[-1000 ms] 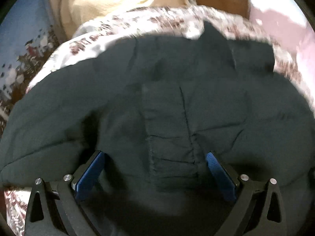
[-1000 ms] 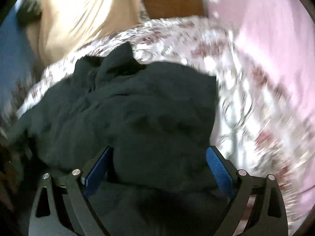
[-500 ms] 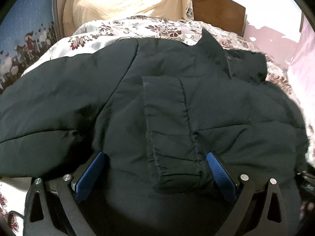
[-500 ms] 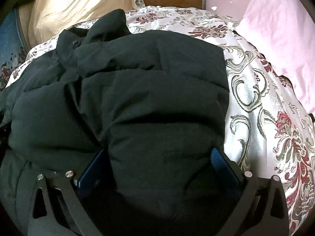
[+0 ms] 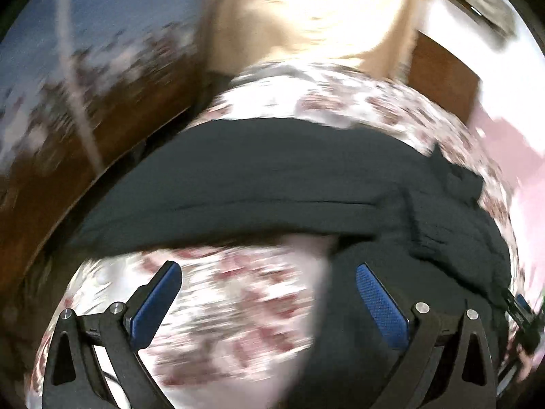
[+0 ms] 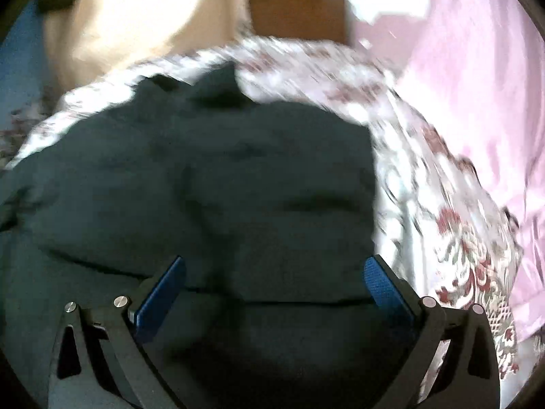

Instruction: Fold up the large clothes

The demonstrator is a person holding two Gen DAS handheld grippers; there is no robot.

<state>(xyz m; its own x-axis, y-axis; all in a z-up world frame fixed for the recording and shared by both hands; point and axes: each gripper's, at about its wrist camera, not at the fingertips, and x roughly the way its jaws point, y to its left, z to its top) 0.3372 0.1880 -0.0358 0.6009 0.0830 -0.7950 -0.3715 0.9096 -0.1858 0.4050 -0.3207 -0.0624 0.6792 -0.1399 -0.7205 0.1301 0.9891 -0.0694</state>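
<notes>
Bed with floral bedspread (image 6: 453,238), white with dark red blooms. Brown wooden headboard (image 6: 296,10) at far end. Cream curtain (image 5: 306,10), brightly backlit. Pink pillow (image 6: 477,85) at right. Blue patterned panel (image 5: 102,34) at left

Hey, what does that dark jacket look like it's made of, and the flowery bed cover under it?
The dark jacket looks like a padded synthetic shell, matte: it puffs into soft bulges with seam lines between them. The flowery bed cover seems a satiny woven fabric with a slight sheen, white with dark red floral scrolls. Blur leaves both uncertain.
</notes>
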